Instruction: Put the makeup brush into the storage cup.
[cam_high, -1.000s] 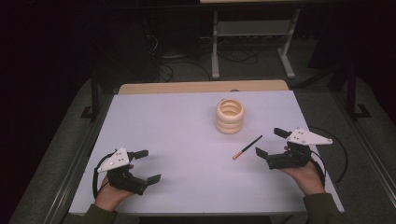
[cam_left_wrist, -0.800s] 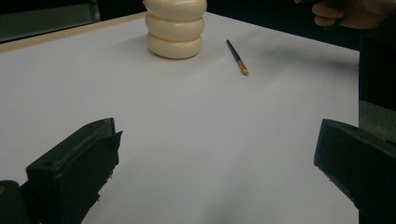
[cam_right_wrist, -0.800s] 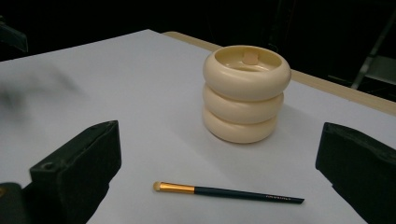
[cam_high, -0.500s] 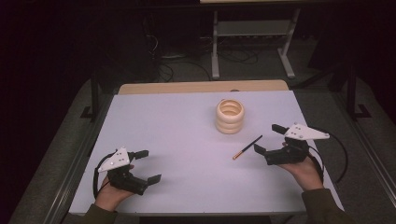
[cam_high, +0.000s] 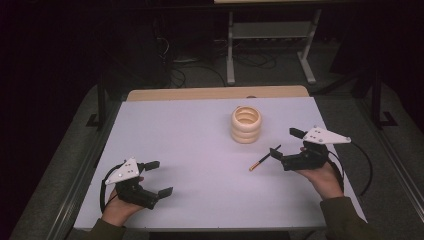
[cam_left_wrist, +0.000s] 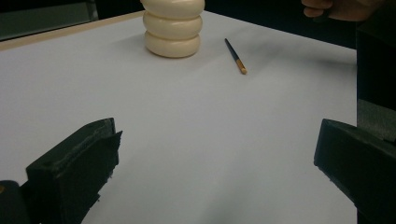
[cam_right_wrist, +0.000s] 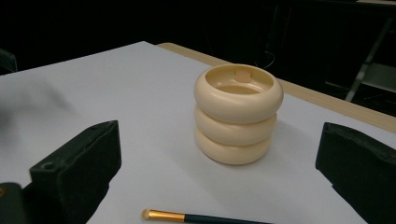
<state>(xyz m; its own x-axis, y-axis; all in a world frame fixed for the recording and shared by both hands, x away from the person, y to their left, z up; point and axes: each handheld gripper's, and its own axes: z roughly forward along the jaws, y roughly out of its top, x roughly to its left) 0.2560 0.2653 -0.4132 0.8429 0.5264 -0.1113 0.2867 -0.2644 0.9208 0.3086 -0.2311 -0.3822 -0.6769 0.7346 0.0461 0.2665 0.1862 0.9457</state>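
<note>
While the brush (cam_high: 264, 158) lies untouched beside my right gripper (cam_high: 286, 148), both grippers gape wide and empty; nothing is picked up yet.

- No lettering, label, brand, number or sign is showing up readable anywhere on the table (cam_high: 200, 130).
- The cream ringed holder (cam_right_wrist: 238, 114) is showing plain sides, no print.
- The brush (cam_left_wrist: 236, 56) is lying too small for any marking to be made out.
</note>
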